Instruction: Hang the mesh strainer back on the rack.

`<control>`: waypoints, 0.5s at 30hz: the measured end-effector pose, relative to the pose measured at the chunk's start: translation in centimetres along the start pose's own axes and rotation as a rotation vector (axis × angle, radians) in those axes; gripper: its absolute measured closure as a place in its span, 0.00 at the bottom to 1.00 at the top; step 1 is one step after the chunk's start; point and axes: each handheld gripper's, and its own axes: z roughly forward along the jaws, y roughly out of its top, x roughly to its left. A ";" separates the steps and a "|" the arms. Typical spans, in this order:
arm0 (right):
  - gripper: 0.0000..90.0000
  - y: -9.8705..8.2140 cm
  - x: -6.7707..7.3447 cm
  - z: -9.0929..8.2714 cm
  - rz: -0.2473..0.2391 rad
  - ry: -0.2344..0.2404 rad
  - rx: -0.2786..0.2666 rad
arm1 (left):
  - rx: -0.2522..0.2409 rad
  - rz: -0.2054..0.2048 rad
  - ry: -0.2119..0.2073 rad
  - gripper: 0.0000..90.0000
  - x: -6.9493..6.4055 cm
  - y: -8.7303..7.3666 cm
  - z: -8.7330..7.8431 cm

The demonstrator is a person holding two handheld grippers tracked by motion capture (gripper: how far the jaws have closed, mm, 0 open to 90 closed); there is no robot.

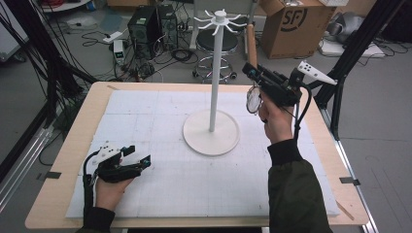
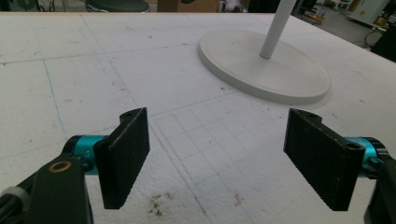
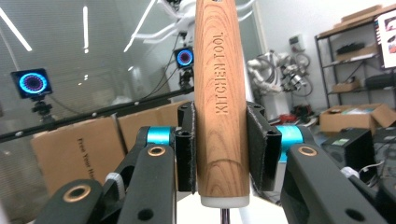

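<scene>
Between right gripper (image 3: 223, 154) pads — wooden handle (image 3: 220, 93)

Stand (image 1: 211, 132) on mat (image 1: 145, 111), centre-right

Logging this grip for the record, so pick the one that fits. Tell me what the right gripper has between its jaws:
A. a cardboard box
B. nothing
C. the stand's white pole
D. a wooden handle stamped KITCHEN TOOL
D: in the right gripper view the right gripper has both black jaws pressed on the wooden handle, whose stamped lettering reads KITCHEN TOOL.
</scene>
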 end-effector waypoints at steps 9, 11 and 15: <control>0.75 1.2 0.2 0.8 -0.052 -0.026 0.014 | 0.003 0.001 0.003 0.26 0.0 0.0 0.0; 0.75 1.3 0.1 1.0 -0.052 -0.028 0.015 | 0.004 0.002 0.002 0.26 0.0 0.0 0.0; 0.75 1.4 -0.5 1.2 -0.041 -0.035 0.020 | 0.003 0.002 0.003 0.26 0.0 0.0 0.0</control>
